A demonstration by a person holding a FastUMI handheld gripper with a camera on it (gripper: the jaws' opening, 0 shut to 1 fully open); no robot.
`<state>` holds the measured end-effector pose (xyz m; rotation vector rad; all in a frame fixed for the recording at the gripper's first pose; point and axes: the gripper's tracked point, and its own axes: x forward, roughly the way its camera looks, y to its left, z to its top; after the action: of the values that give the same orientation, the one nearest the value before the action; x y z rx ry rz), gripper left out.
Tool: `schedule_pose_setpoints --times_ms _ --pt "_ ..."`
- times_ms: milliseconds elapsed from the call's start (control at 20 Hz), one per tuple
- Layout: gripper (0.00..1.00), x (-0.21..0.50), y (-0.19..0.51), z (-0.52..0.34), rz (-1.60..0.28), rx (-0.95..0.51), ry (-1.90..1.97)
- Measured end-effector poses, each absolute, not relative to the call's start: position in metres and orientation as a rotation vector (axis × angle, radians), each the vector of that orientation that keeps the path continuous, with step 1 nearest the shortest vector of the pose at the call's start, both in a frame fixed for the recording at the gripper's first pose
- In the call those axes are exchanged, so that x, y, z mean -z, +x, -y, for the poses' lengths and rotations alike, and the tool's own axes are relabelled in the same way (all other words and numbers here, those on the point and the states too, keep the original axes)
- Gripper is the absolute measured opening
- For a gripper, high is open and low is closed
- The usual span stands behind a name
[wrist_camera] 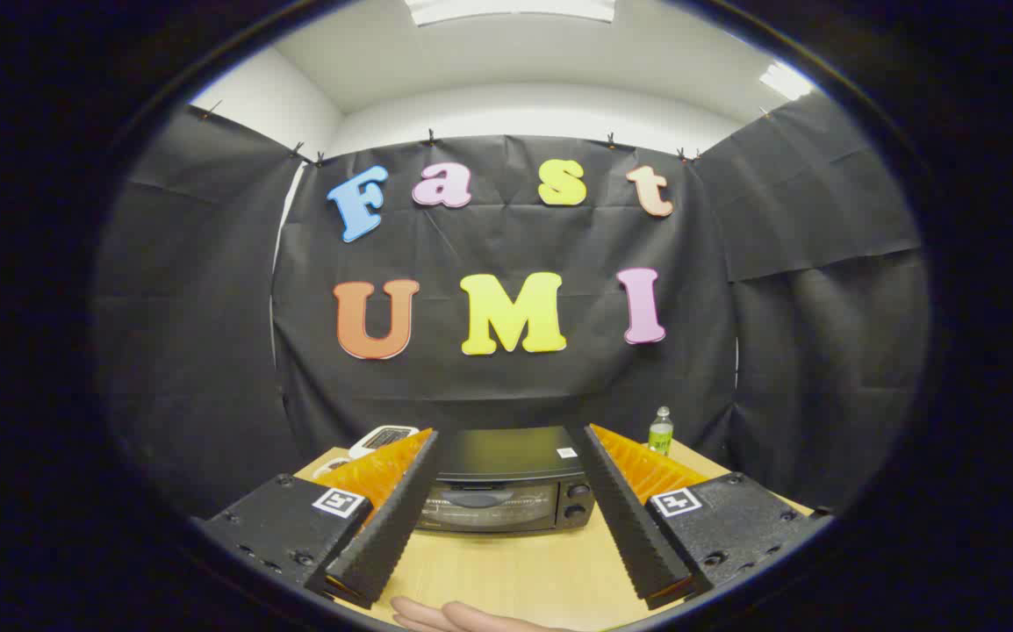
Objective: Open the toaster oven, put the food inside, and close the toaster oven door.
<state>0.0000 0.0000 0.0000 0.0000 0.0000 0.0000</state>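
A black toaster oven [506, 481] stands on the wooden table [515, 570], its glass door shut and two knobs on its right side. It lies beyond my fingers, framed between them. My gripper [506, 518] is open wide with nothing between its fingers, held above the table in front of the oven. I cannot make out the food.
A small green bottle [661, 432] stands at the back right of the oven. A white device [381, 437] lies at the oven's back left. A person's hand [463, 616] rests on the table just below my fingers.
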Motion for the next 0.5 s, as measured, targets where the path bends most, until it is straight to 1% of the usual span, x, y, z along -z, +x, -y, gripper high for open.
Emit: schedule_pose_setpoints --times_ms 250,500 --pt "1.00 0.011 0.009 -0.002 -0.034 0.000 -0.011" --pt "1.00 0.010 0.011 -0.003 -0.025 -0.004 -0.021"
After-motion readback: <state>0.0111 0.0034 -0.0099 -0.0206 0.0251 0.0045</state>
